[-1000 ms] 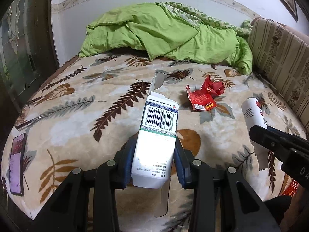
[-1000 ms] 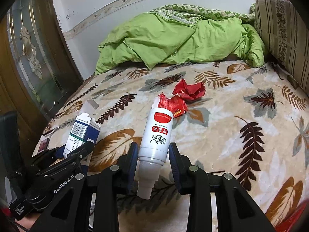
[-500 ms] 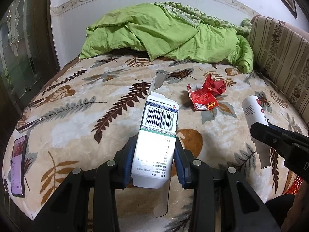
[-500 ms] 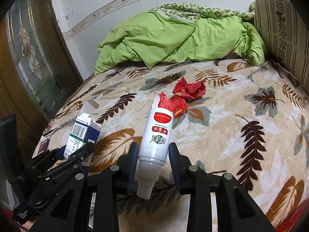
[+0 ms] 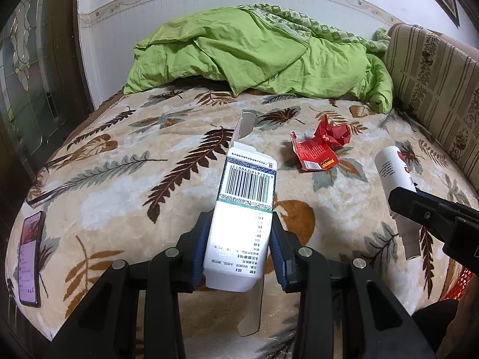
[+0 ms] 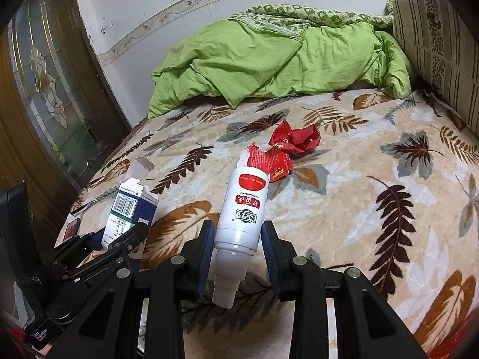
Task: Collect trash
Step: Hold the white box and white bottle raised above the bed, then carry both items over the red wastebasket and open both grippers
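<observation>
a carton (image 5: 242,227) is clamped by the left gripper (image 5: 238,246) over the bed (image 5: 119,185); a white bottle (image 6: 242,212) is gripped by the right gripper (image 6: 238,246). red wrappers (image 6: 284,149) are seen farther off. only the left view shows a phone (image 5: 28,257).

free: blanket (image 6: 374,224) right of wrappers | blocked: red wrappers (image 6: 287,149) mid-bed, green duvet (image 6: 269,59) behind, phone (image 5: 30,254) left edge

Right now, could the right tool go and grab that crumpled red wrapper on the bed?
Probably not yet. The right tool is already shut on the white bottle. The path to the red wrapper looks clear across the blanket, but the bottle must go first.
</observation>
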`<move>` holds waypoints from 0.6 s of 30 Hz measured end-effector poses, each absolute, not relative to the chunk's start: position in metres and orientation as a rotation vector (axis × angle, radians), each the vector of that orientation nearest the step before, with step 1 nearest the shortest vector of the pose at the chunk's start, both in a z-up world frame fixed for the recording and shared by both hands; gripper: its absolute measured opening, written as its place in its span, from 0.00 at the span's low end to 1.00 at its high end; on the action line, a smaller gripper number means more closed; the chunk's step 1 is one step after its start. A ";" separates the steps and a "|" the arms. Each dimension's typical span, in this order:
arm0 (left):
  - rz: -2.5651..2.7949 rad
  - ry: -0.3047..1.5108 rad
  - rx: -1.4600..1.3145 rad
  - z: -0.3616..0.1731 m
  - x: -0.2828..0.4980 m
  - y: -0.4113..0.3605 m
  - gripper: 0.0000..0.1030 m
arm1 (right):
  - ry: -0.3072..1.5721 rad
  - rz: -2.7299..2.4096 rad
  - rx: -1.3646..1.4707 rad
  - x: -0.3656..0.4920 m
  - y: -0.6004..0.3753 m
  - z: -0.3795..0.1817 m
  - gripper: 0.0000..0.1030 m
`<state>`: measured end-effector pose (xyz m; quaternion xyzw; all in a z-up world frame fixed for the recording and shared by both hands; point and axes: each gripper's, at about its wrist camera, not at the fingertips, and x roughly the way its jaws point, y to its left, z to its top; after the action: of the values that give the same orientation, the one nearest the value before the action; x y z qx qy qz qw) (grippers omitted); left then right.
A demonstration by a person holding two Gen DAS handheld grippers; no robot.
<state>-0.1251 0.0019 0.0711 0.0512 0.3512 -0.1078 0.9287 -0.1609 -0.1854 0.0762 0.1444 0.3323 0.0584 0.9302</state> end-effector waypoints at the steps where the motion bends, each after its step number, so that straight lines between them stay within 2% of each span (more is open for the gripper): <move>1: -0.221 0.720 0.104 0.071 -0.125 0.002 0.36 | 0.680 0.119 0.297 -0.161 -0.185 0.076 0.34; 11: -0.255 0.711 0.086 0.073 -0.127 0.000 0.36 | 0.674 0.125 0.311 -0.162 -0.187 0.077 0.34; 18: -0.417 0.681 0.084 0.086 -0.148 -0.020 0.36 | 0.655 0.116 0.472 -0.192 -0.221 0.083 0.34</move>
<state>-0.1485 -0.0199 0.0864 0.0411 0.3315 -0.2028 0.9205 -0.1920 -0.2211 0.0831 0.2295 0.3187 0.0565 0.9179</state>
